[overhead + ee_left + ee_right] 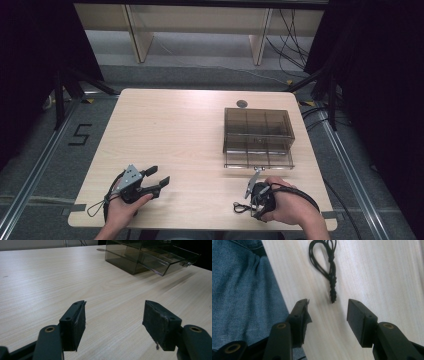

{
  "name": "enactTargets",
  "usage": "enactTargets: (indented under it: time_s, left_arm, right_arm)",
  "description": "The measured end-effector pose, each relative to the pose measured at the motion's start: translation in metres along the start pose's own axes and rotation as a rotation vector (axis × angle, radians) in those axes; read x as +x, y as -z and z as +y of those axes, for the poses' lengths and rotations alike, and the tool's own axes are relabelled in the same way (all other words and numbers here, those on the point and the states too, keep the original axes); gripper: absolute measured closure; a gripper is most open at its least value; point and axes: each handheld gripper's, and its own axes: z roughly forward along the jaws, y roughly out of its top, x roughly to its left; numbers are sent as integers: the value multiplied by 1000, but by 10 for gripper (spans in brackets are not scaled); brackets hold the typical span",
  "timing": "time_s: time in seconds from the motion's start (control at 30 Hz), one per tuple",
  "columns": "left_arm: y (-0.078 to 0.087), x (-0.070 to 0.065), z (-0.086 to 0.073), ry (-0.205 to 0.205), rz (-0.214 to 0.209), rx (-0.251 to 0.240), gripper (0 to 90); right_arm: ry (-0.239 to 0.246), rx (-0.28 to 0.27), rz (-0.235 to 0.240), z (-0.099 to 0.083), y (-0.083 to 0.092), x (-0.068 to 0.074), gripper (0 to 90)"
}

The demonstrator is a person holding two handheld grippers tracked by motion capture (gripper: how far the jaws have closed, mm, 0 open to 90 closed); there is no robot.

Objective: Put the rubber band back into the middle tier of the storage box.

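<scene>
- Left tool (159, 178) rests on the desk (175, 135), jaws wide apart and gripping nothing, well to the left of the smoky plastic drawer box (258, 136).
- Right tool (328, 312), jaws likewise wide and unloaded, sits at the desk's near edge just below the box's pulled-out drawer (258, 159).
- A black cord loop (327, 265) lies beside it.
</scene>
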Motion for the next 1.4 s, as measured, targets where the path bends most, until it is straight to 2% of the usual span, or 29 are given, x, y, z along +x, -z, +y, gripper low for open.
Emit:
enactTargets:
  time_s: [0.13, 0.3, 0.4, 0.43, 0.5, 0.57, 0.6, 0.77, 0.87, 0.93, 1.03, 1.07, 1.1, 1.13, 1.23, 1.27, 1.3, 1.33, 1.37, 1.4]
  left_arm:
    - [0, 0, 0, -2, 0, -1, 342]
    - [0, 0, 0, -1, 0, 0, 343]
    - [0, 0, 0, 0, -1, 1, 343]
    - [0, 0, 0, 0, -2, 0, 343]
    - [0, -1, 0, 1, -2, 0, 343]
    - [0, -1, 0, 1, -2, 0, 343]
    - [0, -1, 0, 0, -3, -1, 343]
    - [0, 0, 0, 0, -4, -2, 343]
    - [0, 0, 0, 1, -5, 0, 343]
    - [0, 0, 0, 1, -6, 0, 343]
    - [0, 0, 0, 1, -7, -2, 343]
    - [0, -1, 0, 0, -6, -2, 344]
    - [0, -1, 0, 0, -6, -1, 343]
    - [0, -1, 0, 0, -7, 0, 344]
    - [0, 0, 0, -3, -8, 1, 343]
    - [0, 0, 0, -1, -7, 1, 343]
    - [0, 0, 0, 2, -8, 0, 344]
    - [1, -1, 0, -1, 1, 8, 344]
    - [1, -1, 0, -1, -1, 7, 344]
    - [1, -1, 0, -1, -1, 7, 344]
  right_arm:
    - [19, 3, -6, 6, -2, -4, 522]
    - [51, 20, 7, 12, -6, -12, 527]
    - [54, 27, 16, 15, -6, -14, 533]
    - [86, 29, 18, 18, -9, -18, 541]
    - [67, 45, 20, 20, -10, -19, 552]
    - [72, 56, 31, 22, -13, -20, 564]
    - [105, 50, 38, 23, -16, -24, 572]
    - [90, 72, 52, 27, -20, -27, 623]
    - [100, 74, 58, 29, -22, -30, 679]
    - [70, 96, 55, 31, -23, -28, 728]
    - [97, 85, 69, 32, -24, -29, 775]
    - [84, 106, 57, 33, -23, -28, 841]
    - [100, 100, 55, 34, -23, -28, 858]
    - [82, 99, 56, 34, -21, -27, 865]
    - [105, 99, 72, 36, -19, -27, 871]
    - [77, 102, 66, 36, -18, -25, 873]
    - [75, 105, 69, 36, -18, -26, 873]
    - [95, 96, 72, 36, -17, -28, 874]
    - [69, 101, 73, 36, -16, -27, 874]
    - [87, 93, 75, 36, -16, -28, 874]
